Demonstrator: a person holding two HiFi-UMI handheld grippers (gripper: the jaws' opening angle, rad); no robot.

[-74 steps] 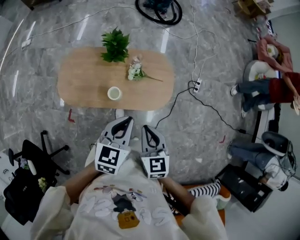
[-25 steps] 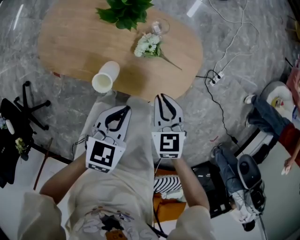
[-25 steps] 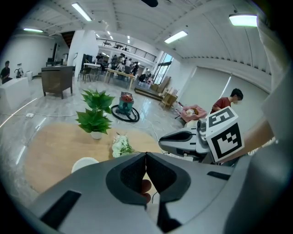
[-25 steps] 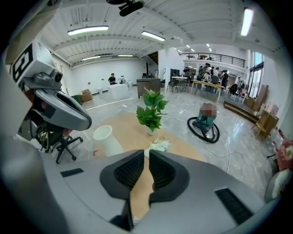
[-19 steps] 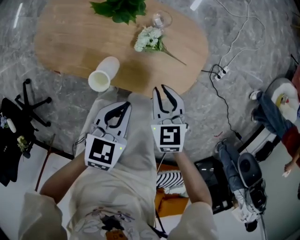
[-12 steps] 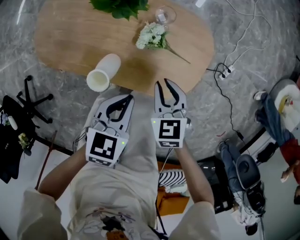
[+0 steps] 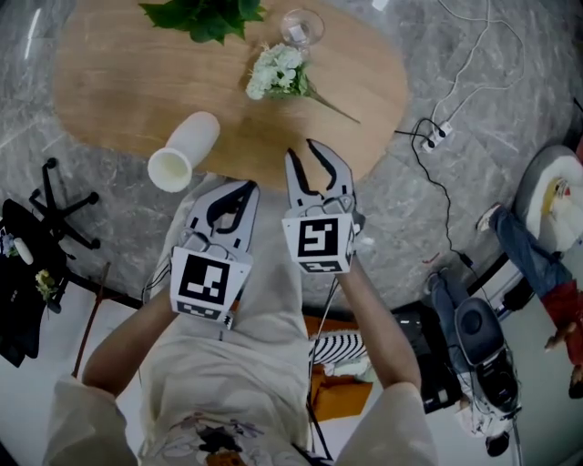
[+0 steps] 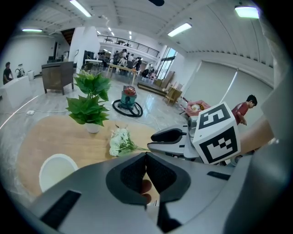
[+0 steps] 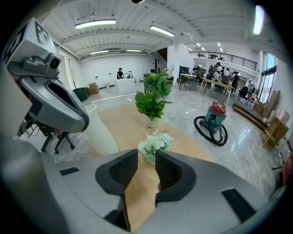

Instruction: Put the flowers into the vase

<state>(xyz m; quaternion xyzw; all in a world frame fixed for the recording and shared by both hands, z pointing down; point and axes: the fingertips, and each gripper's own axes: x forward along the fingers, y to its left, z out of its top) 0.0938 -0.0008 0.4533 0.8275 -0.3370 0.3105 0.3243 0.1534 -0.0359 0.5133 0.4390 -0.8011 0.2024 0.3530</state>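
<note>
Here's the oval wooden counter (image 7: 109, 82) filling the far part of the head view, set on a grey marble floor (image 7: 474, 118) with white cables (image 7: 465, 64) trailing across it on the right.

Both grippers hang side by side over the near edge of the counter, pointing away and downward. The right gripper (image 7: 302, 150) sits a touch farther out. Its jaws have just been opening and now stand partly apart with nothing between them. Its own view shows bare wood through the gap and the flowers straight ahead beyond the tips. The left gripper (image 7: 246, 188) has its jaws together at the tips, gripping nothing.

At the far edge sits a leafy green potted plant (image 7: 205, 16).

The white vase (image 7: 182, 152) stands at the near left edge of the counter, mouth open and empty, just left of the left gripper's tips.

The flowers (image 7: 278, 71), a small white bunch, lie flat on the far right part of the counter. The blooms point left and the thin stem trails right and nearer. They're well apart from the vase and ahead of the right gripper.

Just beyond the blooms stands a clear glass (image 7: 301, 25).
</note>
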